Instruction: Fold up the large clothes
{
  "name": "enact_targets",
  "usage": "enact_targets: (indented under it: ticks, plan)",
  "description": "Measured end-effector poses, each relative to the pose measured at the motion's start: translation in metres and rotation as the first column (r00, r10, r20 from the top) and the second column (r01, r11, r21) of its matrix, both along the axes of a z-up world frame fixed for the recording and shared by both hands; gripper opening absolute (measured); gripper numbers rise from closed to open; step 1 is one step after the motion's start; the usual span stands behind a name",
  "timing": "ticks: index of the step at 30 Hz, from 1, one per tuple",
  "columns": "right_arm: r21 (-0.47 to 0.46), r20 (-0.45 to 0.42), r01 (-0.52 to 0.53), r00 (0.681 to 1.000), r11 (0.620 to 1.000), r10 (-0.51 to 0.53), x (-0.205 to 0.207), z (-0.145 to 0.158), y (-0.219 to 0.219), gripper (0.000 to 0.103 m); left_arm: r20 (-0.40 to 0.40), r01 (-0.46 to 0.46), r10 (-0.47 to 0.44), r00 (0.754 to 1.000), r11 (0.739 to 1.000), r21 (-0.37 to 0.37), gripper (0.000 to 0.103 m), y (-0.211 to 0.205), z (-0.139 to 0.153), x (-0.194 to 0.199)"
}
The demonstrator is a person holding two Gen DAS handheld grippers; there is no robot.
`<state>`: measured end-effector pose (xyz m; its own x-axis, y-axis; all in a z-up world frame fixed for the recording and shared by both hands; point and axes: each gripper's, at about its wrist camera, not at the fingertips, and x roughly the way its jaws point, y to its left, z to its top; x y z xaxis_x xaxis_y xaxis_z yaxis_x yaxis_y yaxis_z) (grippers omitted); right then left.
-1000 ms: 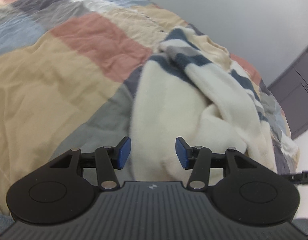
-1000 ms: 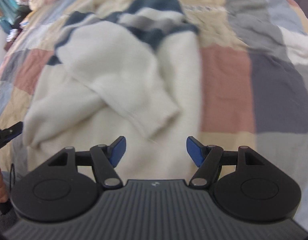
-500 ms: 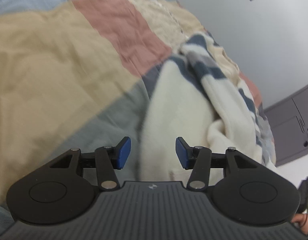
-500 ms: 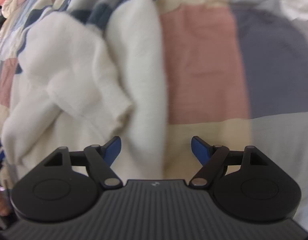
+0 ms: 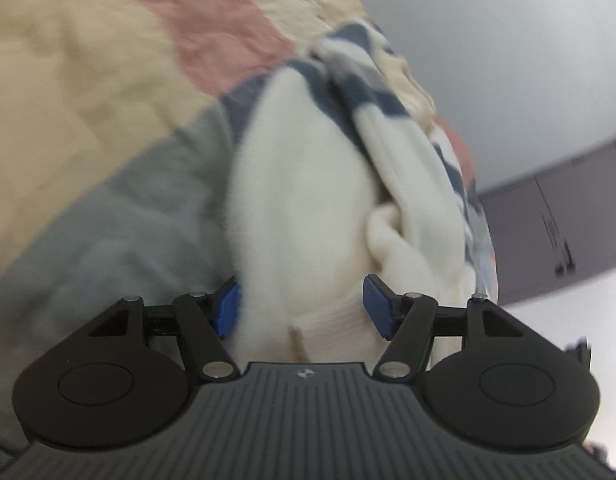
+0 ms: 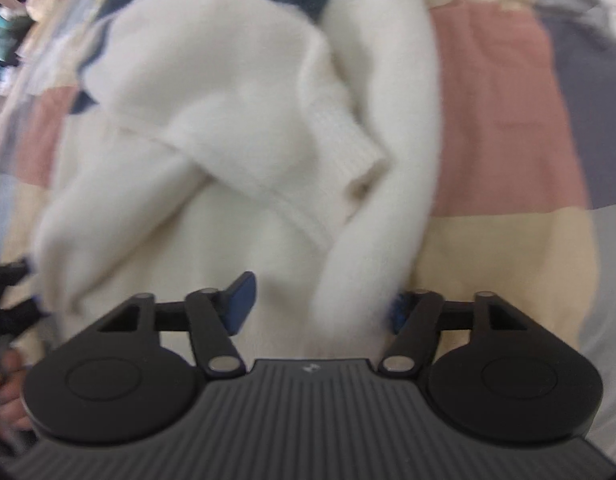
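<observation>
A fluffy cream sweater [image 5: 308, 184] with navy and grey stripes lies crumpled on a patchwork bedspread [image 5: 87, 100]. My left gripper [image 5: 301, 308] sits low at the sweater's near hem. Its jaws are opening, and cream cloth fills the gap between the blue pads [image 5: 227, 308]. In the right wrist view the sweater [image 6: 235, 120] shows a sleeve folded across its body. My right gripper [image 6: 320, 308] hangs over the sweater's right edge with its jaws closing. A fold of cloth stands between them and half hides the right pad [image 6: 398, 312].
The bedspread [image 6: 500, 120] spreads in pink, beige and grey patches right of the sweater. A grey wall [image 5: 508, 60] and a dark cabinet [image 5: 568, 220] stand behind the bed. Other clothes [image 6: 11, 20] are piled far left. A hand [image 6: 3, 400] shows at the left edge.
Both grippers have sunk closer to the sweater. The left jaws stand wider than before. The right jaws widened, then narrowed, and now straddle the sweater's right fold.
</observation>
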<state>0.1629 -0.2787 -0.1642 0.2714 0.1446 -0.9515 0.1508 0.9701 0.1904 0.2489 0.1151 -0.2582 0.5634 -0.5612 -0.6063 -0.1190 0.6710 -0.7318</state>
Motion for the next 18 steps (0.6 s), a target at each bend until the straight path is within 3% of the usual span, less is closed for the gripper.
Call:
enact_targets:
  ticks: [2,6,9,11,13,15,18]
  plan:
    - [-0.021,0.009,0.006,1.0,1.0,-0.006,0.002,-0.001,0.001,0.057,-0.04,-0.023,0.023,0.999,1.0,0.013,0.069,-0.008,-0.008,0.0]
    - [-0.034,0.051,0.021,0.999,0.999,-0.019,0.001,0.0,0.009,0.03,-0.042,0.007,-0.005,0.999,0.999,0.048,0.069,-0.02,-0.008,0.0]
    - [0.024,0.104,0.045,0.993,0.999,-0.047,-0.007,0.01,-0.001,0.023,-0.044,-0.001,0.002,0.999,1.0,0.031,0.068,-0.019,-0.008,-0.004]
    - [0.078,0.155,0.059,0.985,0.995,-0.071,-0.014,0.019,-0.008,0.021,-0.041,-0.005,0.007,0.999,0.999,0.044,0.059,-0.019,-0.007,-0.008]
    - [0.144,0.206,0.075,0.973,0.987,-0.104,-0.02,0.027,-0.013,0.02,-0.04,-0.014,0.015,0.999,0.999,0.032,0.034,-0.018,-0.005,-0.009]
    - [0.203,0.25,0.086,0.959,0.975,-0.137,-0.027,0.034,-0.017,0.02,-0.042,-0.043,0.044,0.998,0.999,0.028,0.022,-0.014,-0.001,-0.011]
    - [0.301,0.296,0.11,0.934,0.947,-0.203,-0.035,0.04,-0.033,0.019,0.0,-0.078,0.078,0.997,0.996,-0.034,0.018,-0.006,0.012,-0.019]
